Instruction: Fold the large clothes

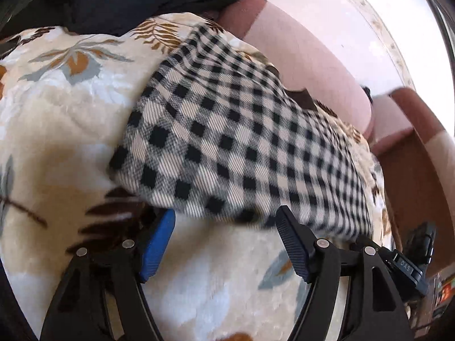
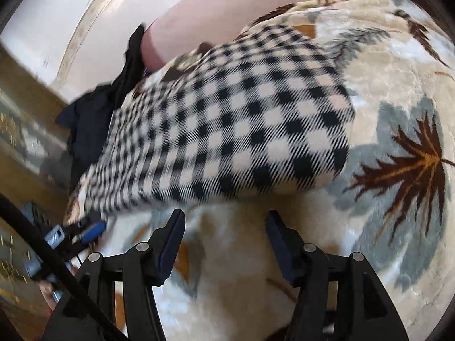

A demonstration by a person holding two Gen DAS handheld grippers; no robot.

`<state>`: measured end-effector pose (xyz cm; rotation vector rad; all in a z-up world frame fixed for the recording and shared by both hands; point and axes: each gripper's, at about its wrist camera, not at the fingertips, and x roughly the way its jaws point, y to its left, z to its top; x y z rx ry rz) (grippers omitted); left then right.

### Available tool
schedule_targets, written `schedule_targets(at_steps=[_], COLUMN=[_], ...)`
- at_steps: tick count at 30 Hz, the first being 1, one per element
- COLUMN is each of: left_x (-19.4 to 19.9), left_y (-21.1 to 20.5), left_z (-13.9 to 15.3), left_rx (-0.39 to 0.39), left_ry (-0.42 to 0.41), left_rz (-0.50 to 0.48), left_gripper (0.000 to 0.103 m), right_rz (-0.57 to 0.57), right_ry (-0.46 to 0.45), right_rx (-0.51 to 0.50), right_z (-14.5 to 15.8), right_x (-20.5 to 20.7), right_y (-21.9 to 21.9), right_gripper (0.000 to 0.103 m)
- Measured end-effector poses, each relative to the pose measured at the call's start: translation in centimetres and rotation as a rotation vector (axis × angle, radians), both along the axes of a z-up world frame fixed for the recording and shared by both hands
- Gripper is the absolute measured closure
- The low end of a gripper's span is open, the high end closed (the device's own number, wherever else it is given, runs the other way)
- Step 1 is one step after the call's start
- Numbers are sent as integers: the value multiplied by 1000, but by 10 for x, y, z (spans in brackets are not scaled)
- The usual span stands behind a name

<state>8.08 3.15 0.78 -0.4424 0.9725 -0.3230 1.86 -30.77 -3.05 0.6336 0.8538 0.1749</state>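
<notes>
Black-and-cream checked woven cloth (image 1: 227, 142), already doubled into a long band, lies flat on a plush cream blanket with brown and grey leaf print (image 1: 57, 113), which covers what seems to be a sofa with a pink back (image 1: 298, 56). I judge that the task is between two folds: neither tool holds the garment. The left hand-held gripper (image 1: 224, 221) stands spread wide, with its fingertips just at the near edge of the cloth. The right hand-held gripper (image 2: 224, 221) is spread too and empty, just beside the near edge in its own view. A dark crumpled garment (image 1: 128, 0) lies at the far end of the blanket. The next move probably calls for each gripper to close on the near edge and carry it over the far side evenly.
</notes>
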Motion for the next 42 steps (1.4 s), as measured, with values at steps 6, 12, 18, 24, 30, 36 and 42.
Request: schedule_targets(at_steps=[6,12,18,24,30,36,42], left_x=[33,61,74,67,29,-30,-53], left_y=[26,39,22,24,28,42,73], left_z=[-8,-10,-8,12,34,34,16], left_rx=[-151,-235,-138,-64,-3,0,-43], left_ry=[46,52,64,86,87,115,174], left_rz=[89,139,128,103,80,56,120], left_gripper=[31,31,33,94,95,94,90], right_rz=[-153,-217,-237,-187,-149,-104,-125], right_ry=[5,-15,-25,15,28,72,97], right_rx=[203,240,239,198,137,113,121], right_z=[-14,-18,-17,1,21,13,1], right_x=[20,36,52,56,28,-23,-49], right_y=[-40,-66,-84,-76,-66,-74,-82], right_gripper=[39,40,46,79,85,85,84])
